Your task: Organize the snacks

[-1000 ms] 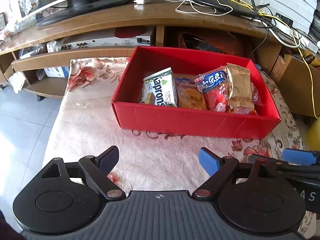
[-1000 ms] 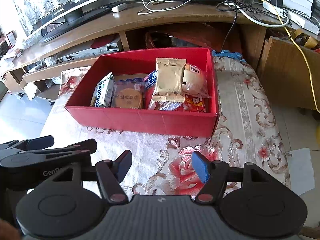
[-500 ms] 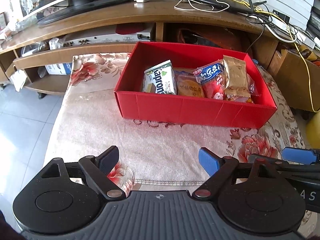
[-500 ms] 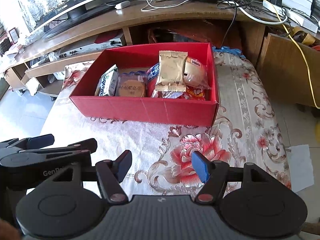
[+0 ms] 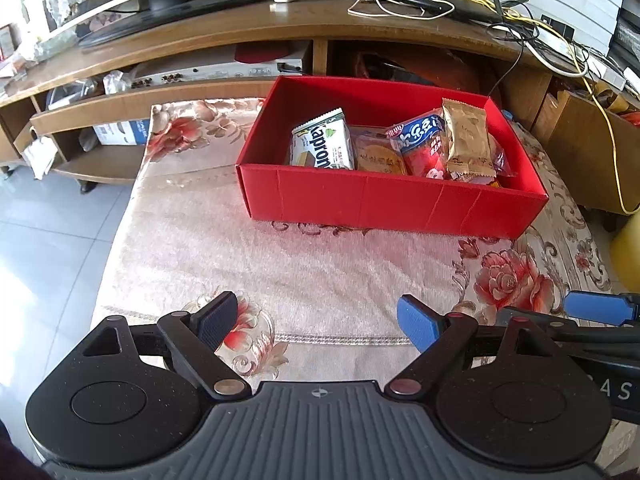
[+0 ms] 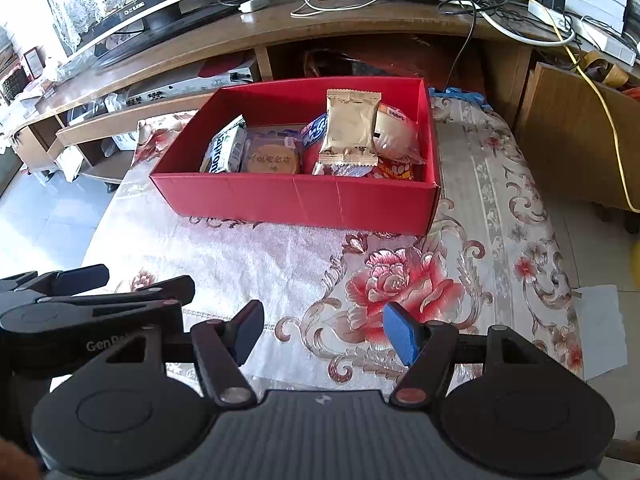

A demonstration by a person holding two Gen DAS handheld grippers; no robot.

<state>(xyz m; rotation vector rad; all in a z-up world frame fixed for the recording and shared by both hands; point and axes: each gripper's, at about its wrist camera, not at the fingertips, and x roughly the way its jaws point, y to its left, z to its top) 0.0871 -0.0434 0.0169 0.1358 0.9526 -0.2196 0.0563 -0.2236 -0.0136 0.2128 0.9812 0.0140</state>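
Observation:
A red cardboard box [image 5: 384, 204] stands on the floral tablecloth and also shows in the right wrist view [image 6: 296, 200]. Inside lie a green and white Kapron wafer pack [image 5: 324, 146], a round cake in clear wrap [image 5: 378, 156], a blue and red packet [image 5: 424, 144] and a gold packet [image 5: 466, 140] on top. My left gripper [image 5: 318, 322] is open and empty over the table's near edge. My right gripper [image 6: 324, 330] is open and empty beside it, also back from the box.
A wooden TV stand [image 5: 280, 24] with a TV, cables and a router runs behind the table. A wooden cabinet [image 6: 580, 132] stands at the right. Tiled floor [image 5: 48, 240] lies left of the table. A yellow object [image 5: 628, 252] sits at the right edge.
Both grippers have drawn back from the box and risen; the box looks smaller and farther. The table's near edge now shows. Both jaws stay open.

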